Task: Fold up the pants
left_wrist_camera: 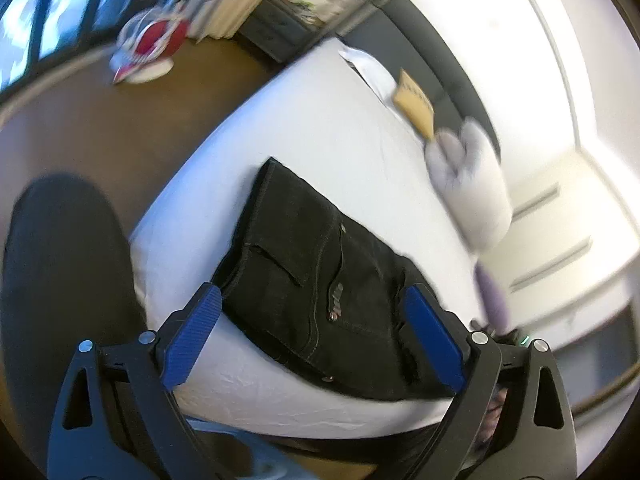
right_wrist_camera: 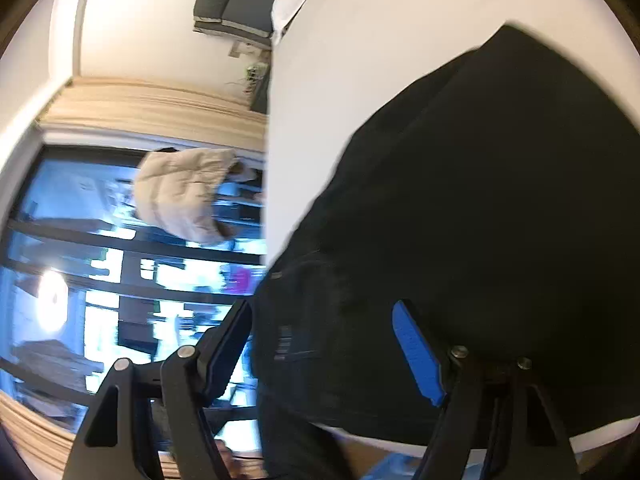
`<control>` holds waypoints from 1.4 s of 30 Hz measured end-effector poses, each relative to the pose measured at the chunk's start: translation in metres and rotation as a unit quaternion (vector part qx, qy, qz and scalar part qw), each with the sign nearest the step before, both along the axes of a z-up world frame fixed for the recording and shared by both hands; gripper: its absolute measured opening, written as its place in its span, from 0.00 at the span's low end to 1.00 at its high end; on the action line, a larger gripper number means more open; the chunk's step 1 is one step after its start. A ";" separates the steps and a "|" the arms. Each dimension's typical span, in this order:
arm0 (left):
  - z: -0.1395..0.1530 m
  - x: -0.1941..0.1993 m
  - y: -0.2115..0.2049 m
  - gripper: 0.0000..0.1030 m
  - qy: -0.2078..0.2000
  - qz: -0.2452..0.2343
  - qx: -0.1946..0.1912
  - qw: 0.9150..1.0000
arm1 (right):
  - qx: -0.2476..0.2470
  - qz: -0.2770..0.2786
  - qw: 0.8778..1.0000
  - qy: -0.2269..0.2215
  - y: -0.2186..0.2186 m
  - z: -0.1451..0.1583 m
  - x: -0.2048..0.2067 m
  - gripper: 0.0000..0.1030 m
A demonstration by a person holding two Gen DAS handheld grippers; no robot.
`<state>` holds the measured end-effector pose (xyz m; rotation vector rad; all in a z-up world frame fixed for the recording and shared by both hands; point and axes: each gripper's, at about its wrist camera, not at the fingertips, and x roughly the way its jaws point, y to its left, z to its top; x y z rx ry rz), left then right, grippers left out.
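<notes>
The left gripper (left_wrist_camera: 312, 332) stands wide, its blue pads (left_wrist_camera: 192, 336) apart above the near end of the black pants (left_wrist_camera: 316, 280), pressing nothing. The right gripper (right_wrist_camera: 320, 344) is also spread wide, with dark cloth (right_wrist_camera: 460, 220) between its fingers but not pinched. The pants lie folded on the white bed (left_wrist_camera: 320, 120). Farther off rest a grey plush toy (left_wrist_camera: 468, 184) and a tan cushion (left_wrist_camera: 416, 104). No containers can be made out.
</notes>
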<state>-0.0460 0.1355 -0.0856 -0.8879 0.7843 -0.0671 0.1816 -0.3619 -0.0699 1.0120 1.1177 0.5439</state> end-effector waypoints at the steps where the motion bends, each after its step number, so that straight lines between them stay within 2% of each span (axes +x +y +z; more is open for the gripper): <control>1: -0.008 0.001 0.005 0.91 0.010 0.001 -0.023 1.000 | 0.012 0.003 1.000 0.000 0.004 -0.001 0.001 0.74; 3: -0.023 0.001 0.010 0.91 0.020 0.007 -0.073 0.997 | 0.028 0.012 1.000 -0.001 0.018 -0.002 0.004 0.74; 5: -0.043 0.002 0.012 0.91 0.036 0.004 -0.130 0.991 | 0.031 0.023 0.999 0.001 0.027 -0.002 0.003 0.74; 8: -0.062 0.005 0.014 0.91 0.054 0.012 -0.171 0.984 | 0.037 0.037 0.999 0.003 0.040 -0.003 0.007 0.67; 11: -0.079 0.003 0.017 0.91 0.054 0.030 -0.196 0.979 | 0.042 0.053 0.998 0.000 0.037 -0.002 0.003 0.60; 16: -0.091 0.009 0.017 0.91 0.049 0.033 -0.198 0.978 | 0.037 0.075 0.997 0.002 0.042 -0.001 0.010 0.57; 24: -0.099 0.014 0.021 0.88 0.034 0.037 -0.214 0.976 | 0.038 0.070 0.997 0.005 0.040 0.002 0.024 0.57; 26: -0.097 0.016 0.021 0.78 0.037 0.035 -0.206 0.977 | 0.033 0.073 0.997 0.011 0.040 -0.001 0.024 0.57; 28: -0.095 0.020 0.019 0.54 0.043 0.027 -0.200 0.979 | 0.028 0.074 0.997 0.017 0.042 -0.002 0.025 0.57; 31: -0.097 0.024 0.017 0.30 0.056 0.019 -0.195 0.979 | 0.014 0.076 0.996 0.034 0.045 -0.005 0.030 0.57; 33: -0.095 0.026 0.016 0.27 0.061 0.019 -0.184 0.981 | -0.004 0.085 0.995 0.044 0.046 -0.006 0.035 0.57; 37: -0.077 0.032 0.007 0.22 0.049 0.005 -0.138 0.989 | -0.024 0.110 0.992 0.050 0.060 -0.007 0.048 0.57; 40: -0.068 0.036 0.003 0.21 0.041 -0.001 -0.125 0.991 | -0.032 0.129 0.990 0.057 0.071 -0.013 0.056 0.57; 42: -0.061 0.040 -0.002 0.20 0.037 -0.005 -0.111 0.993 | -0.066 0.148 0.984 0.080 0.081 -0.024 0.060 0.56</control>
